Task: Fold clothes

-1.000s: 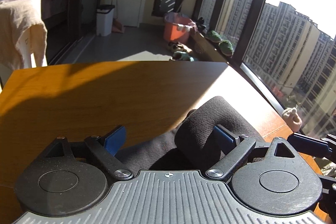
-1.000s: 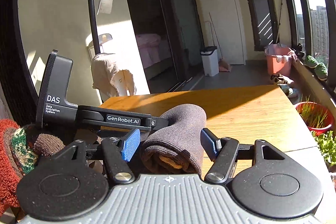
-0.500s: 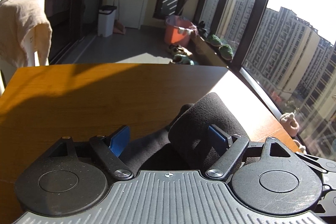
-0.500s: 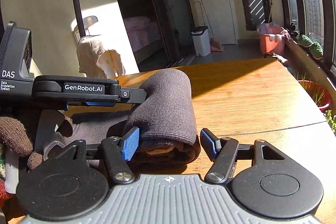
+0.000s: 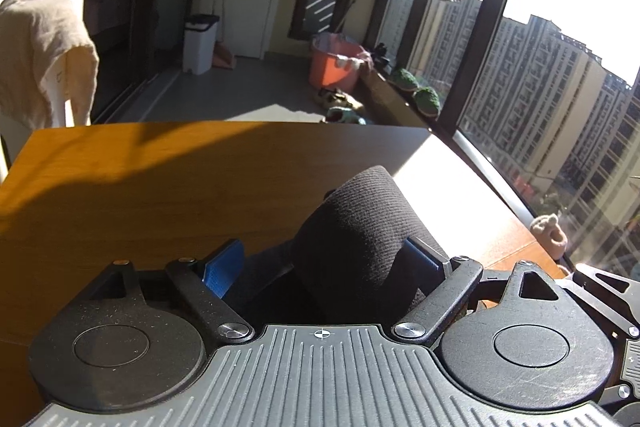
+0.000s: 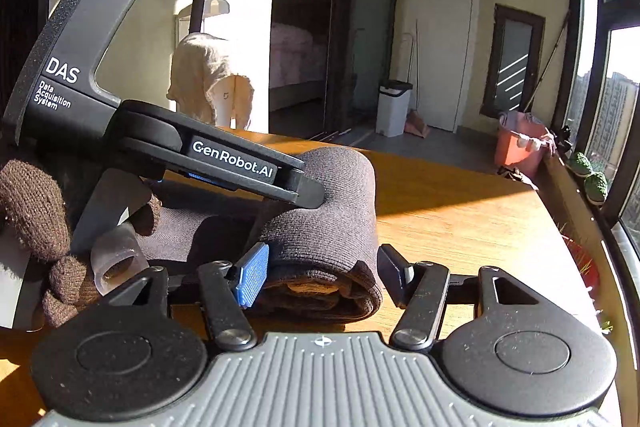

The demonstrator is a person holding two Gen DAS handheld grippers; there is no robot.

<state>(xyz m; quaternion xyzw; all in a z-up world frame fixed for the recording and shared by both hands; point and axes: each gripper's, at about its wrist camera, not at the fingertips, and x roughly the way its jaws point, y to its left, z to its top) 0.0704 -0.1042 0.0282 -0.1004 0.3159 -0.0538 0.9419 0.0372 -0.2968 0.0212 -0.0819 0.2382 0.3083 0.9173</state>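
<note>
A dark knit garment lies rolled into a thick roll [image 5: 360, 227] on the wooden table [image 5: 140, 187], with a flat tail trailing back toward me. My left gripper [image 5: 320, 263] is open and straddles the roll, which leans on its right blue pad [image 5: 418, 259]. In the right wrist view the roll's layered end [image 6: 320, 267] faces the camera, and my right gripper [image 6: 320, 271] is shut on it, both pads against its sides. The left gripper's finger [image 6: 240, 163] reaches in from the left, its tip resting on the roll.
A brown knit-gloved hand [image 6: 32, 203] holds the left gripper. The table's right edge runs along a tall window [image 5: 540, 87]. A beige cloth [image 6: 208, 79] hangs on a chair behind the table. A red bucket [image 5: 334, 67] and white bin [image 5: 198, 45] stand on the floor beyond.
The roll now sits low on the table and stands taller between the left fingers. The left gripper's finger has come over the roll's top. The right gripper's fingers have narrowed slightly.
</note>
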